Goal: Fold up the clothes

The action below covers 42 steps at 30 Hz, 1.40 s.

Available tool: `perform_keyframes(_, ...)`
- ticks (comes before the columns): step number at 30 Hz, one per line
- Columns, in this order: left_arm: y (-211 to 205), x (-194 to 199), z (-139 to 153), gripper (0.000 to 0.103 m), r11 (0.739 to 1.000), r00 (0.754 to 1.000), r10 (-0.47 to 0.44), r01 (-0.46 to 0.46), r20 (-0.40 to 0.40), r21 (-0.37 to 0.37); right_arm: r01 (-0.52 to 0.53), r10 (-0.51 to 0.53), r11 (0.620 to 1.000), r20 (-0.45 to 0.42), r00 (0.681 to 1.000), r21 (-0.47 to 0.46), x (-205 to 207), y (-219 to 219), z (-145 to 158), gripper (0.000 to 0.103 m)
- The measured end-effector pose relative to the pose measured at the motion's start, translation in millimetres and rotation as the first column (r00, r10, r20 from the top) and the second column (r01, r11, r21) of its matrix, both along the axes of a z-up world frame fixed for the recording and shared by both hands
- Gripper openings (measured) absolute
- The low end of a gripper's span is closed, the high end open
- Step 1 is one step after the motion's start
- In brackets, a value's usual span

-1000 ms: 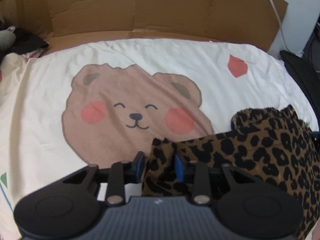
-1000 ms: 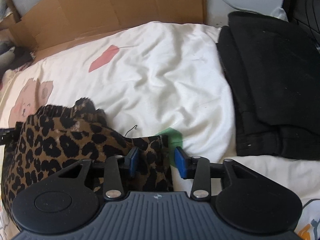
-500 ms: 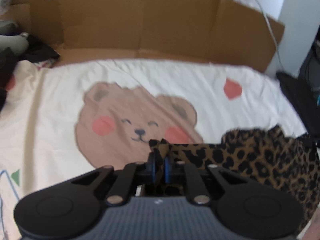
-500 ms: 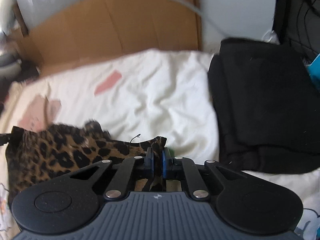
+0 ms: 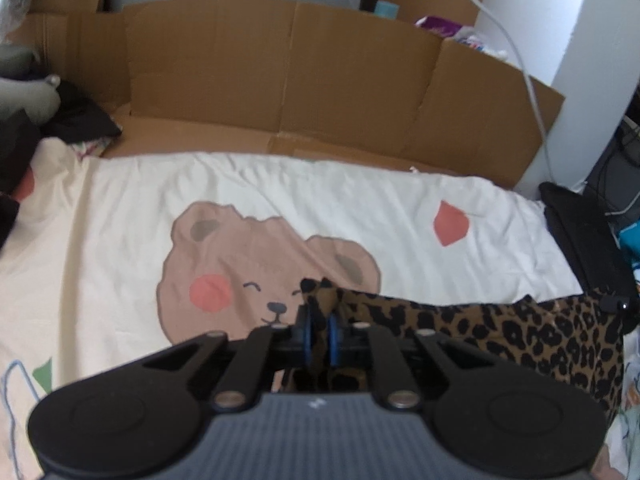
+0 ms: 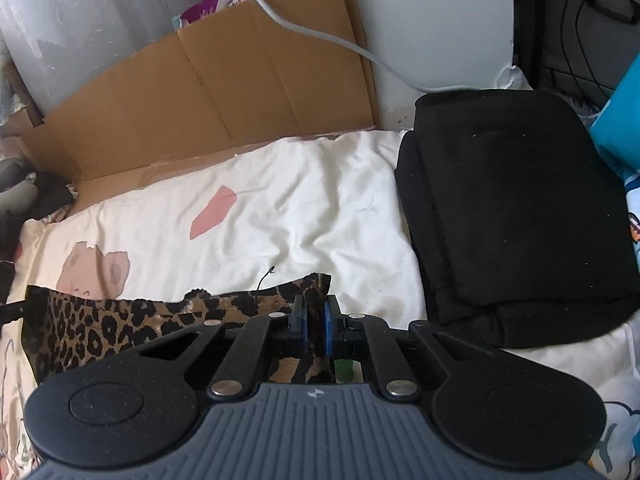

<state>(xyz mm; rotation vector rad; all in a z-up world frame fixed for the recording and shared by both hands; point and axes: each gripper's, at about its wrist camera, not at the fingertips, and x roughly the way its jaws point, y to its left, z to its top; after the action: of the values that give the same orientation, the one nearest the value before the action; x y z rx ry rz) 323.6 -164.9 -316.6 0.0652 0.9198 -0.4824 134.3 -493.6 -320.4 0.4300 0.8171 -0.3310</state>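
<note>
A leopard-print garment hangs stretched between my two grippers above a cream bedsheet with a bear print. My left gripper is shut on the garment's left corner, which pokes up between the blue pads. My right gripper is shut on the garment's right corner. In the right wrist view the garment runs off to the left, its top edge pulled fairly straight.
Folded black clothes lie stacked on the bed to the right. Brown cardboard stands along the far side of the bed. Dark clothes lie at the far left. A grey cable hangs over the cardboard.
Both grippers have closed on the garment's corners and risen, lifting it off the sheet. The garment's top edge is now stretched between them.
</note>
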Motion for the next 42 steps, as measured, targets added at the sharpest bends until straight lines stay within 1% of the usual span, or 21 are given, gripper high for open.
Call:
perform_keyframes(3, -1.1, 8.2, -10.4, 0.009, 1.000, 1.000, 0.008, -0.007, -0.023, 0.025, 0.008, -0.007, 1.000, -0.028, 1.000, 0.019, 12.7, -3.2, -7.9, 0.006)
perform_keyframes(8, -5.4, 19.4, -28.1, 0.008, 0.997, 0.999, 0.012, -0.009, -0.039, 0.073, 0.015, -0.013, 0.999, -0.061, 0.998, 0.040, 30.2, -7.4, -19.6, 0.006)
perform_keyframes(10, -7.2, 23.8, -35.4, 0.008, 0.996, 0.998, 0.018, -0.012, -0.065, 0.086, 0.024, -0.020, 0.998, -0.074, 0.997, 0.053, 35.6, -10.2, -24.8, 0.006)
perform_keyframes(14, -15.1, 27.2, -49.9, 0.008, 0.991, 0.996, 0.027, -0.014, -0.088, 0.136, 0.020, -0.013, 0.998, -0.123, 0.992, 0.056, 45.6, -9.9, -41.8, 0.006)
perform_keyframes(19, -22.6, 29.2, -55.4, 0.009, 0.985, 0.995, 0.032, -0.016, -0.091, 0.171, 0.021, -0.010, 0.998, -0.167, 0.986, 0.061, 54.2, -7.5, -58.5, 0.007)
perform_keyframes(22, -28.2, 27.7, -56.7, 0.011, 0.980, 0.998, 0.009, 0.005, -0.067, 0.200, 0.001, 0.004, 1.000, -0.187, 0.982, 0.028, 59.6, -1.7, -62.9, 0.008)
perform_keyframes(23, -30.2, 27.0, -57.1, 0.013, 0.977, 0.998, 0.000, 0.013, -0.058, 0.211, -0.024, 0.023, 1.000, -0.199, 0.980, -0.003, 62.5, 2.5, -63.2, 0.009)
perform_keyframes(24, -30.8, 27.0, -57.2, 0.017, 0.976, 0.999, -0.003, 0.014, -0.054, 0.216, -0.056, 0.046, 0.998, -0.217, 0.975, -0.037, 65.6, 6.6, -62.9, 0.014)
perform_keyframes(25, -31.0, 28.0, -56.3, 0.019, 0.975, 0.999, 0.003, 0.009, -0.055, 0.224, -0.073, 0.059, 0.996, -0.231, 0.971, -0.053, 67.6, 8.1, -62.1, 0.016)
perform_keyframes(26, -31.5, 29.4, -55.0, 0.030, 0.972, 0.998, 0.011, 0.002, -0.055, 0.236, -0.080, 0.066, 0.996, -0.241, 0.968, -0.047, 69.1, 6.4, -61.1, 0.016)
perform_keyframes(27, -31.8, 30.0, -53.0, 0.044, 0.966, 0.999, 0.017, -0.004, -0.049, 0.257, -0.074, 0.066, 0.997, -0.245, 0.967, -0.024, 69.9, 2.2, -59.3, 0.018)
perform_keyframes(28, -32.0, 29.9, -50.7, 0.049, 0.959, 0.999, 0.021, -0.009, -0.037, 0.283, -0.067, 0.065, 0.998, -0.248, 0.966, 0.000, 70.6, -2.2, -57.4, 0.019)
perform_keyframes(30, -27.9, 27.2, -44.5, 0.049, 0.957, 1.000, 0.019, -0.013, -0.018, 0.291, -0.050, 0.055, 0.998, -0.228, 0.972, 0.029, 65.6, -12.2, -49.8, 0.021)
perform_keyframes(33, -16.4, 17.3, -31.9, 0.049, 0.960, 1.000, 0.026, -0.025, -0.001, 0.280, -0.053, 0.042, 0.997, -0.166, 0.985, -0.057, 50.7, -11.4, -30.3, 0.029)
perform_keyframes(34, -12.5, 13.7, -27.7, 0.049, 0.960, 0.999, 0.036, -0.034, -0.002, 0.277, -0.058, 0.044, 0.994, -0.147, 0.988, -0.089, 46.0, -10.3, -23.7, 0.029)
perform_keyframes(36, -9.2, 5.8, -19.6, 0.048, 0.959, 0.999, 0.036, -0.036, 0.002, 0.280, -0.078, 0.069, 0.992, -0.100, 0.993, -0.096, 37.2, -5.0, -12.3, 0.029)
perform_keyframes(39, -14.8, -11.3, -8.1, 0.047, 0.962, 1.000, 0.008, -0.008, 0.003, 0.274, -0.143, 0.138, 0.988, -0.081, 0.987, -0.062, 33.9, 9.6, -5.1, 0.029)
perform_keyframes(42, -30.4, -28.2, 1.7, 0.047, 0.969, 0.999, -0.043, 0.040, 0.006, 0.243, -0.208, 0.205, 0.977, -0.073, 0.976, -0.041, 36.0, 31.5, -3.2, 0.029)
